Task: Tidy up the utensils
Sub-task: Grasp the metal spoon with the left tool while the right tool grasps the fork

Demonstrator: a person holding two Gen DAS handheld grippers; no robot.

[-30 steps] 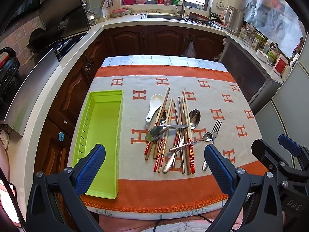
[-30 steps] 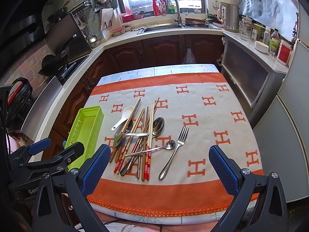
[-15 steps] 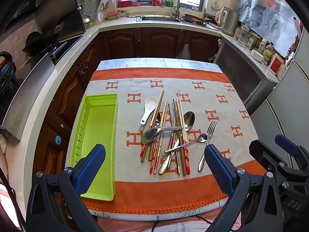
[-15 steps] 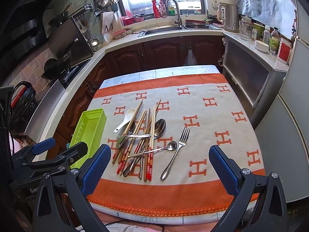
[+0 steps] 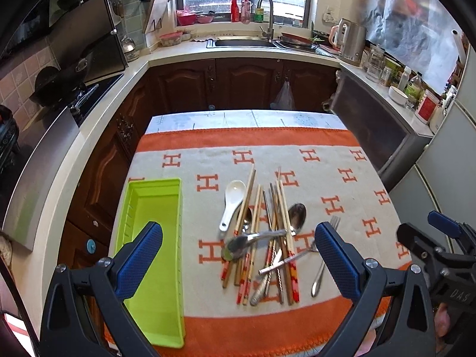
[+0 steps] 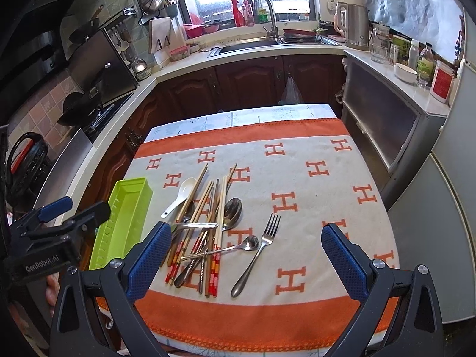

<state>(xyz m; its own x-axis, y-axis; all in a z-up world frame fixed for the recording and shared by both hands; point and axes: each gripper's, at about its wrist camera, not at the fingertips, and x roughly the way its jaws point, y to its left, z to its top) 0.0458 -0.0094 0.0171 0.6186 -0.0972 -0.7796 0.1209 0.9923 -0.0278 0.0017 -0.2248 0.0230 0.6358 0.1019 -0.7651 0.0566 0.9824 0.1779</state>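
A pile of utensils lies mid-table on the orange and cream cloth: several wooden chopsticks point(image 5: 278, 238) point(image 6: 208, 226), a white ceramic spoon point(image 5: 232, 202) point(image 6: 180, 196), metal spoons point(image 5: 297, 217) point(image 6: 233, 208) and a fork point(image 5: 322, 255) point(image 6: 258, 253). An empty lime green tray point(image 5: 154, 255) point(image 6: 125, 217) lies lengthwise at the table's left side. My left gripper point(image 5: 238, 261) is open and empty, held above the near edge over tray and pile. My right gripper point(image 6: 247, 264) is open and empty, above the near edge by the fork. Each gripper shows in the other's view.
The cloth point(image 5: 342, 178) point(image 6: 312, 184) covers most of the table. Dark wood cabinets, a stove at left, a sink point(image 5: 247, 43) at the back and a counter with a kettle point(image 6: 355, 26) and jars surround the table. A grey appliance stands at right.
Both grippers have drawn back and risen slightly; the table and utensils sit lower and a little smaller in view. Nothing on the table has moved. Both grippers stay open.
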